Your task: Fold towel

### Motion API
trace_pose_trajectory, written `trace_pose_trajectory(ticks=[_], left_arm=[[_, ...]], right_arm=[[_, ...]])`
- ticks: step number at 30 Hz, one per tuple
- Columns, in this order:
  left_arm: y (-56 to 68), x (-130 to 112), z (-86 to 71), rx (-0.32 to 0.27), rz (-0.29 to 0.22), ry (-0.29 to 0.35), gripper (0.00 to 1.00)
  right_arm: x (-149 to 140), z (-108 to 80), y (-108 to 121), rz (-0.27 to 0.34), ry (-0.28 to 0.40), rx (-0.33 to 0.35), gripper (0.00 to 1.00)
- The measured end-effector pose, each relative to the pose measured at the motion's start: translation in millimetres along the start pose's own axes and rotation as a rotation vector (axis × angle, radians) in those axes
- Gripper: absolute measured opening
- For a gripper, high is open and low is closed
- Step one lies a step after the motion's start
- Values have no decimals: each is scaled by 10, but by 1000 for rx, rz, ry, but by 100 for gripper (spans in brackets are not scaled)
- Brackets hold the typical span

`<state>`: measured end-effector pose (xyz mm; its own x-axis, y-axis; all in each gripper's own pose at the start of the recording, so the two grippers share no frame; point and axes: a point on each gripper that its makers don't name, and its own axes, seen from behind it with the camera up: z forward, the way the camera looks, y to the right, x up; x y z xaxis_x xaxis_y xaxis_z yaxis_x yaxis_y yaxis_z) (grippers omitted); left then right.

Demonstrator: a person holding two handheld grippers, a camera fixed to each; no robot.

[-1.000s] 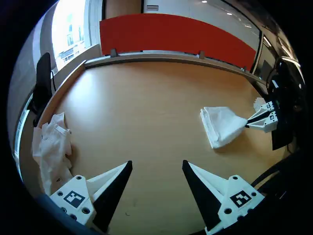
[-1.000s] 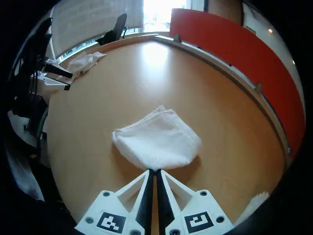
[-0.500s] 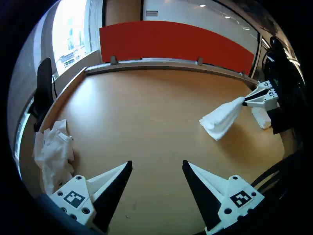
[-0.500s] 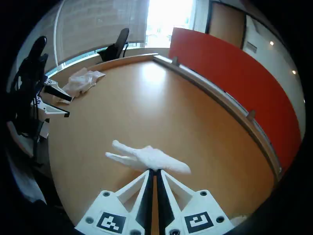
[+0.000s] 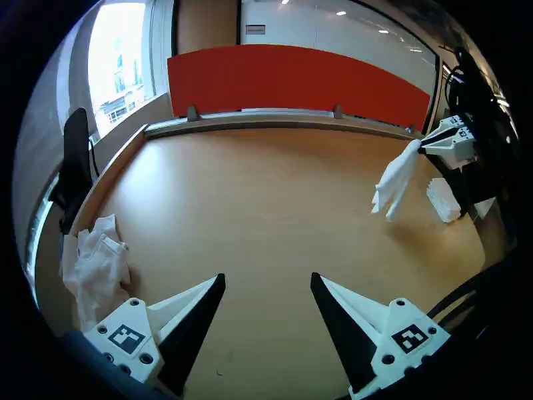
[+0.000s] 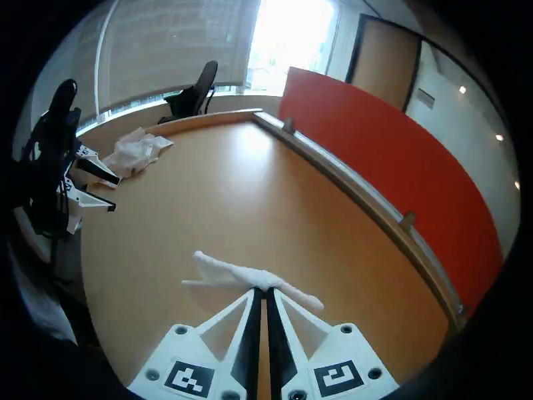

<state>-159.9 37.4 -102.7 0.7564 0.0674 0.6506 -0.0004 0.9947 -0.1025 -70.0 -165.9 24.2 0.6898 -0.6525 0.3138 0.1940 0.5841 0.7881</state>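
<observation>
Wooden worktop (image 5: 266,193) with red screen (image 5: 293,77) behind, right gripper (image 6: 265,291) jaws clamped on towel (image 6: 253,275) dangling above the worktop's right side, left gripper (image 5: 266,276) jaws wide and empty over its near edge, crumpled cloth (image 5: 96,267) at its left edge.

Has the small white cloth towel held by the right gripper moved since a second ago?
Yes. The white cloth towel has risen off the wooden table and now dangles from the shut right gripper, nearer the red partition panel.
</observation>
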Motion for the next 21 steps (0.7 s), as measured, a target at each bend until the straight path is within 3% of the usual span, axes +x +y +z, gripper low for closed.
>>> trace_pose_trajectory(ticks=[11,21], left_arm=[[36,25,12,8,4,-3,95],[30,53,21,21,4,-11,95]], right_arm=[[-139,-263,543,12,-20,-35,5],[-449,-502,1049,43,-58,-78,5]])
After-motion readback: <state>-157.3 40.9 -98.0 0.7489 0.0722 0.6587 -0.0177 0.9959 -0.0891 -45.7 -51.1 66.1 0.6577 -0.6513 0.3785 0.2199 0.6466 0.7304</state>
